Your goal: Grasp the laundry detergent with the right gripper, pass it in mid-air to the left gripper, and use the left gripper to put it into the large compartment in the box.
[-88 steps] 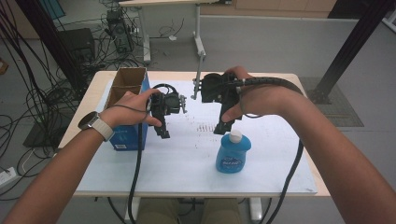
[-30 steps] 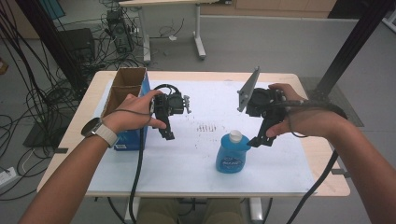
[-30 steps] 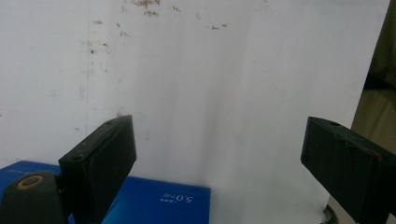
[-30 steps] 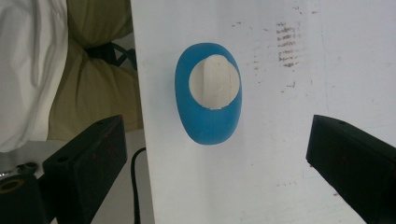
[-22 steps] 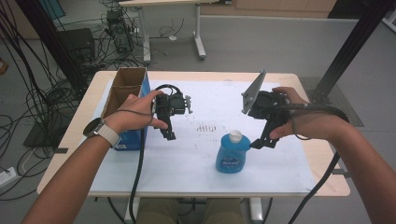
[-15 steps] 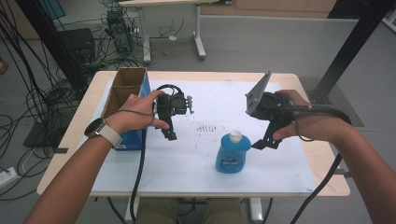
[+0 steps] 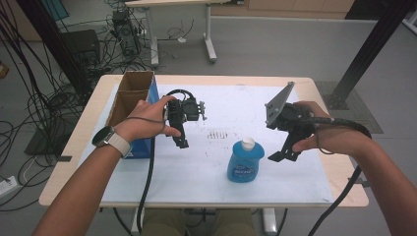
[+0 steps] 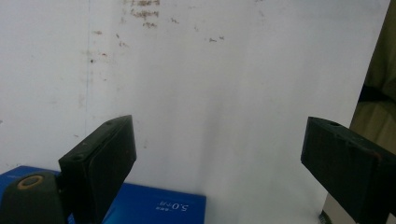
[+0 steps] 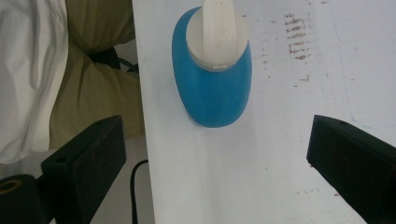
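just ahead of the right gripper, which had backed off with jaws spread and empty, stood the released blue plastic bottle with white cap; left gripper idled open

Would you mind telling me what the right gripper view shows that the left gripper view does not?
Right gripper view: the blue bottle with its white cap, standing ahead of the open right gripper, plus the person's khaki trousers.

Left gripper view: a corner of the blue box beneath the open left gripper.

Both: the white sheet with brown specks, and black fingers set wide apart holding nothing.
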### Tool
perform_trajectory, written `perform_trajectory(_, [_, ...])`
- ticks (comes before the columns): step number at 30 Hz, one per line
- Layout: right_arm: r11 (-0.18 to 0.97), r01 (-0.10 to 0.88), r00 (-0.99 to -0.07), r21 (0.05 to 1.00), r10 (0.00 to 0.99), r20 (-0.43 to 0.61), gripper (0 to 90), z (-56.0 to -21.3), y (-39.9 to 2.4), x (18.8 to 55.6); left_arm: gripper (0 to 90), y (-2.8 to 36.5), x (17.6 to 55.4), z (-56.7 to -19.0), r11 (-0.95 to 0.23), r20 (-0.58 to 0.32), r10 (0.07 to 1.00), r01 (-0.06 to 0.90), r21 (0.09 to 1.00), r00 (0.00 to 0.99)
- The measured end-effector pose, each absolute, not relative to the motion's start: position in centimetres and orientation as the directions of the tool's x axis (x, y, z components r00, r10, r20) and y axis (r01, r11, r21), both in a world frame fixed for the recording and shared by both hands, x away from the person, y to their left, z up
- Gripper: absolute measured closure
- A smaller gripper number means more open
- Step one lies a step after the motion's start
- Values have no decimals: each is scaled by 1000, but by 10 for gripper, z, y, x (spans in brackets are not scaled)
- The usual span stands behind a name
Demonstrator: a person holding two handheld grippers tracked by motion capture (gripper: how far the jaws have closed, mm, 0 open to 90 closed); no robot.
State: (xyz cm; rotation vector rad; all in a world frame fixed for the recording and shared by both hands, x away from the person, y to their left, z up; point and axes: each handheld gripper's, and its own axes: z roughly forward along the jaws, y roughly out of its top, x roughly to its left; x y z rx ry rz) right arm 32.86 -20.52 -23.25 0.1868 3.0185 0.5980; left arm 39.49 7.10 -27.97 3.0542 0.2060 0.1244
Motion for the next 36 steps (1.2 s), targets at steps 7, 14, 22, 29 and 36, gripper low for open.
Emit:
perform_trajectory(7, [910, 103, -992, 401, 126, -31, 48, -236, -211, 330, 106, 69, 395, -281, -987, 78, 139, 132, 88, 987])
perform_trajectory(14, [898, 96, -992, 429, 123, -35, 47, -237, -215, 331, 107, 65, 393, -281, -989, 81, 130, 122, 88, 988])
perform_trajectory(22, [888, 97, -992, 450, 120, -24, 47, -248, -220, 333, 107, 62, 394, -283, -989, 80, 130, 123, 88, 988])
perform_trajectory(29, [880, 82, -995, 468, 102, -18, 49, -256, -221, 335, 107, 62, 394, -283, -988, 80, 138, 132, 84, 987])
perform_trajectory(36, [870, 78, -995, 487, 97, -14, 48, -262, -221, 337, 107, 63, 394, -284, -987, 81, 145, 138, 87, 986])
